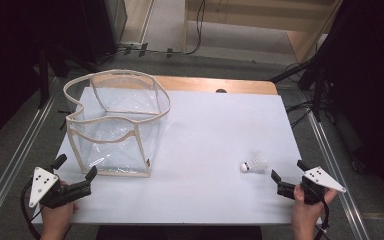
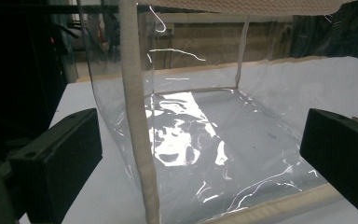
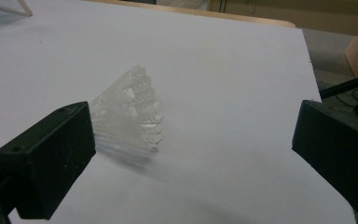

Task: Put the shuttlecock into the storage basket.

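Note:
A clear plastic bag (image 1: 117, 125) with beige fabric trim stands open-topped on the left part of the white table (image 1: 210, 130). A white shuttlecock (image 1: 254, 164) lies on its side at the right, cork end pointing left. My left gripper (image 1: 75, 169) is open just in front of the bag's near left corner; the left gripper view looks through the bag wall (image 2: 214, 140), with a beige seam (image 2: 137, 121) between the jaws. My right gripper (image 1: 289, 171) is open a little right of the shuttlecock (image 3: 128, 112), whose feather skirt sits near its left jaw.
A strip of wooden tabletop (image 1: 220, 85) shows beyond the white sheet at the far edge. Metal rails (image 1: 335, 165) run along both sides of the table. Cables and stands (image 1: 310, 75) sit on the floor behind and to the right.

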